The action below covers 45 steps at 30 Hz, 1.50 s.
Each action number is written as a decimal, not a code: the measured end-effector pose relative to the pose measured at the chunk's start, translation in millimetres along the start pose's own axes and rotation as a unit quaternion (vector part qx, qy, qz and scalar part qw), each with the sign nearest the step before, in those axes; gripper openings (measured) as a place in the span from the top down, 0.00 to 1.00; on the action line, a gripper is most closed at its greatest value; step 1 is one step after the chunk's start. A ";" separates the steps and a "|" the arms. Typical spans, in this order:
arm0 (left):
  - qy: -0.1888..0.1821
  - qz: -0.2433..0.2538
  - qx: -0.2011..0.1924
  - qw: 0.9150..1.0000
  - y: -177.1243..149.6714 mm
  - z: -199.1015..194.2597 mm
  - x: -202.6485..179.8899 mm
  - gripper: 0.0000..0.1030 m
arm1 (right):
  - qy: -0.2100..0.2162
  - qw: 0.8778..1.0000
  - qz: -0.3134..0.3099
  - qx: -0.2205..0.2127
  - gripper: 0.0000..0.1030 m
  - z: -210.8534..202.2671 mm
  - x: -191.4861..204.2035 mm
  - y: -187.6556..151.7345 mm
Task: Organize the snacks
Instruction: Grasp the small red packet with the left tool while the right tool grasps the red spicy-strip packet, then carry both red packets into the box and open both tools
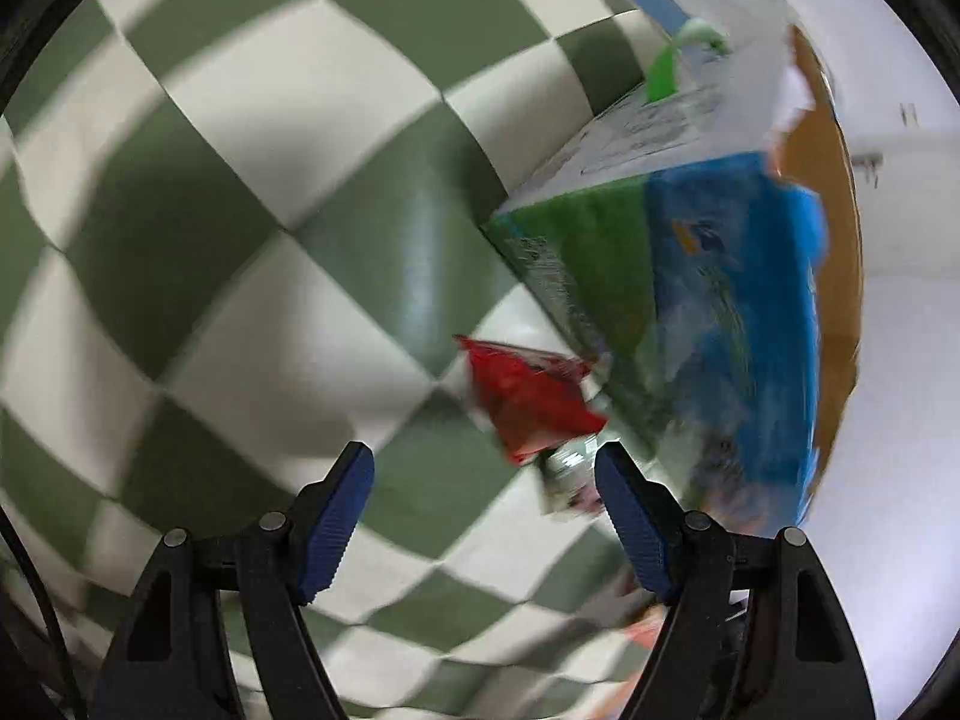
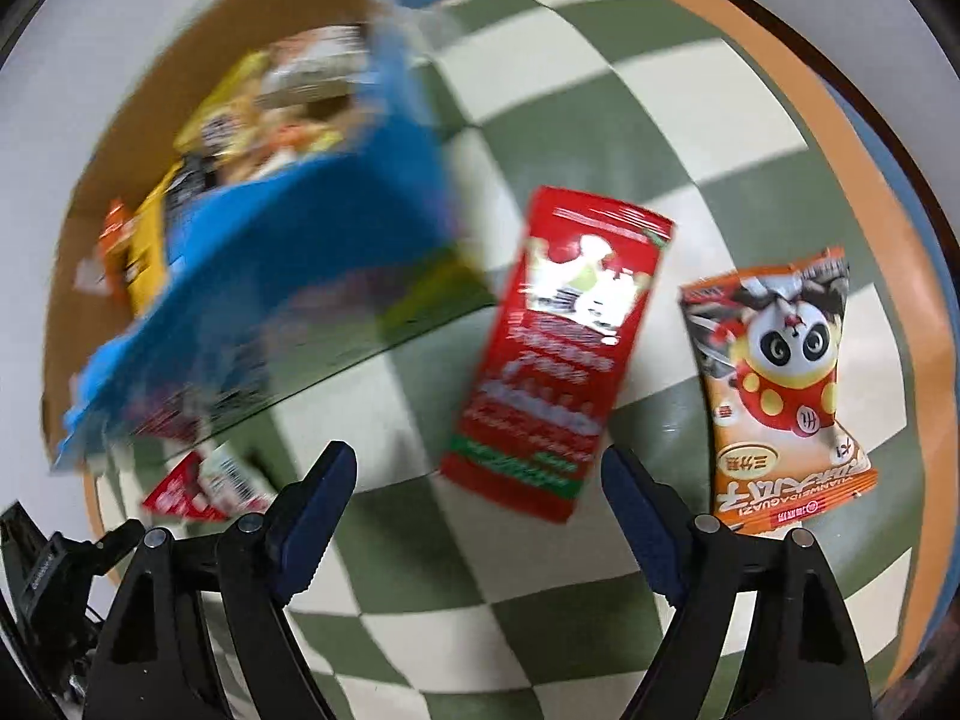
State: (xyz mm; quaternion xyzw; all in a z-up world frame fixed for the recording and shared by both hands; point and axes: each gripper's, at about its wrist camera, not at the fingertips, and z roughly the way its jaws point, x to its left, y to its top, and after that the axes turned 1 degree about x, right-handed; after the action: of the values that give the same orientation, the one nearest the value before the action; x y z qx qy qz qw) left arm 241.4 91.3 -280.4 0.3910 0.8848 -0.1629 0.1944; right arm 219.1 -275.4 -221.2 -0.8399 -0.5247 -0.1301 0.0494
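A blue and green cardboard box (image 2: 288, 264) stands open on the checked cloth, with several snack packs (image 2: 252, 120) inside. In the right wrist view a red snack pack (image 2: 558, 348) lies flat just ahead of my right gripper (image 2: 474, 480), which is open and empty above the cloth. An orange panda pack (image 2: 780, 384) lies to its right. The left wrist view shows the same box (image 1: 690, 312) at the right and a small red pack (image 1: 528, 396) beside it. My left gripper (image 1: 483, 474) hangs open and empty, its right fingertip close to that pack.
A green and white checked cloth (image 1: 240, 240) covers the table, with an orange and blue border (image 2: 864, 192) at the right. Another small red and white pack (image 2: 204, 486) lies beside the box's near corner. A white surface (image 1: 900, 420) lies past the box.
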 end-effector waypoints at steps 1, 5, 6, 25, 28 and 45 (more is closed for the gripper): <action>-0.009 -0.008 0.001 1.000 1.0 6.6 -1.9 0.27 | -0.005 1.000 0.006 0.001 0.16 3.7 -3.8 1.0; -0.023 0.002 -0.014 1.000 0.3 20.0 -14.1 0.29 | -0.001 1.000 0.026 0.005 0.17 14.5 -14.5 5.2; -0.019 0.010 -0.021 1.000 -0.3 21.2 -17.4 0.33 | 0.001 1.000 0.027 0.003 0.17 16.2 -15.4 6.0; 0.086 0.147 0.019 0.985 -75.6 20.1 36.4 0.64 | -0.053 0.981 -0.155 0.102 0.42 48.5 14.8 -86.5; 0.087 0.142 0.040 0.985 -81.4 32.6 46.7 0.56 | -0.046 0.981 -0.147 0.120 0.36 55.5 14.3 -97.5; 0.164 0.185 -0.028 0.969 -88.7 46.8 -0.2 0.64 | -0.045 0.991 -0.106 0.064 0.46 57.2 -5.9 -58.7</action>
State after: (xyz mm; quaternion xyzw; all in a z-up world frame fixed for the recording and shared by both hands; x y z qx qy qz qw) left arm 184.7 13.7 -309.0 0.5638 0.8209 -0.0328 0.0846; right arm 173.7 -241.9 -280.9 -0.7795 -0.6197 -0.0630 0.0654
